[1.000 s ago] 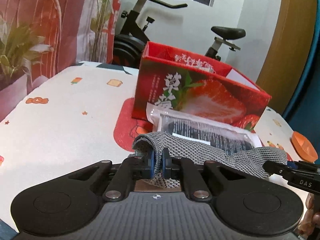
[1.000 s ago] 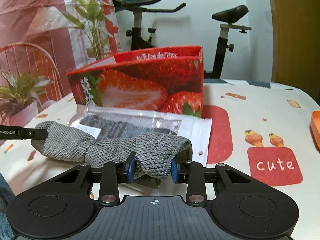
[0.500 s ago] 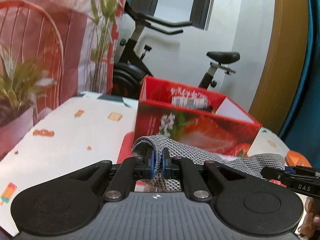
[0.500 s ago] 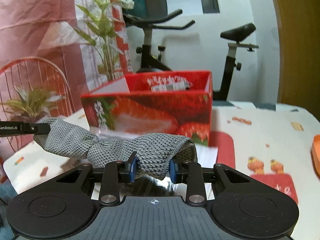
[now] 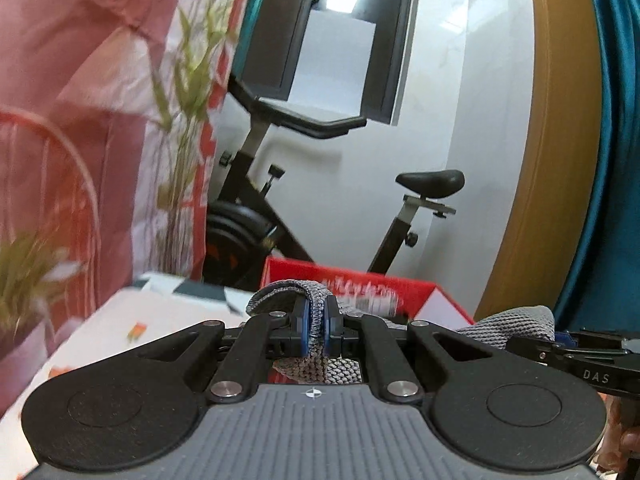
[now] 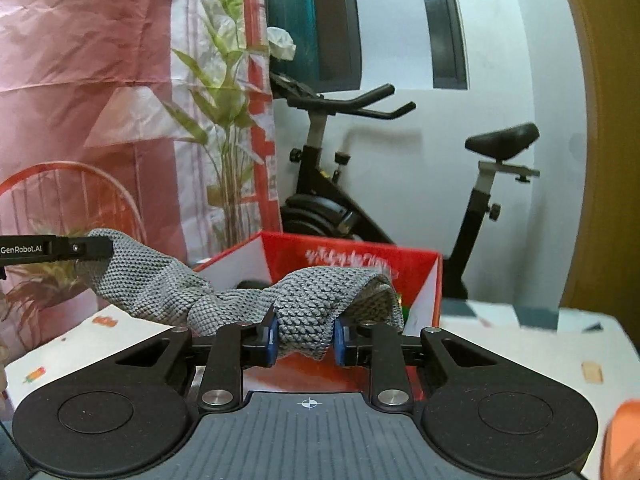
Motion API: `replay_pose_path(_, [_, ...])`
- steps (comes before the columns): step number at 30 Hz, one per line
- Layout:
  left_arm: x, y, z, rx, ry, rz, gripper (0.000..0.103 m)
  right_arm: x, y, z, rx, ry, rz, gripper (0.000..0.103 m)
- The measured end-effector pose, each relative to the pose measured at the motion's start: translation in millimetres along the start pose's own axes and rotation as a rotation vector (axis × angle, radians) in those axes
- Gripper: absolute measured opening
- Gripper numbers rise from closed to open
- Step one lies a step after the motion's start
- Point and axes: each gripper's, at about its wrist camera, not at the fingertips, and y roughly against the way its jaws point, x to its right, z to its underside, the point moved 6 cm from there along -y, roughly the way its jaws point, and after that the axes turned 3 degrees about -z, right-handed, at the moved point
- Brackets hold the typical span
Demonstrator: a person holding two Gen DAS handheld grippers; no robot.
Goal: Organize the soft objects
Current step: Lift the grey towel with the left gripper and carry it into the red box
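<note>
Nearest to me, the left gripper (image 5: 316,330) has its blue pads pinched almost together on one end of a grey knitted cloth (image 6: 248,300), with a flap of the weave folding over the top at about twelve o'clock. The right gripper (image 6: 305,338) takes a thicker bunch of the other end; its jaws have just been closing, and the fabric fills the gap between the pads. Between the two, the cloth hangs clear of the table (image 6: 520,344) in a shallow sag, so it looks light and limp, with no stiffness of its own: it will droop wherever it is not held. The open, bumpy knit should give the pads good purchase, not slip, and there is nothing fragile about it. I would judge the two ends, as now, the right places to hold, since a grip in the middle would let both halves flop. Just beyond the cloth, at twelve o'clock, stands an open red box (image 6: 400,260) with something inside I cannot make out. Farther back at one o'clock is an exercise bike (image 6: 320,184), and at ten o'clock a plant (image 6: 224,120) before a pink curtain.
</note>
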Motion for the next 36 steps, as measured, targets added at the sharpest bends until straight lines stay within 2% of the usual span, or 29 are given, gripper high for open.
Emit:
replay_pose_path(3, [6,-23,-11,0.014,-0.019,-0.005,0.008,3,-23,-18,-0.009,0.060,0.023,0.023])
replay_pose_path(7, [15,-52,-22,0.040,-0.071,-0.051,0.008,10,-56,-37,-0.018,0.096,0.046,0.022])
replay_pose_path(14, [26,-106,-25,-0.001,-0.120,-0.058,0.007,28,-117,-41,-0.090,0.170,0.094,0.022])
replay_pose_path(17, [30,-131,-17,-0.078,-0.102,-0.026,0.007,33,-139,-35,-0.147,0.182,0.104,0.022])
replay_pose_path(25, [27,-178,18,-0.330,-0.064,0.038,0.007,41,-179,-13,-0.334,0.163,0.060,0.022])
replay_pose_path(30, [27,-193,31,-0.430,-0.092,0.053,0.007,43,-196,-4,-0.410,0.140,0.047,0.022])
replay_pose_path(36, [17,-205,43,-0.497,-0.083,0.035,0.007,42,-207,5,-0.482,0.125,0.031,0.022])
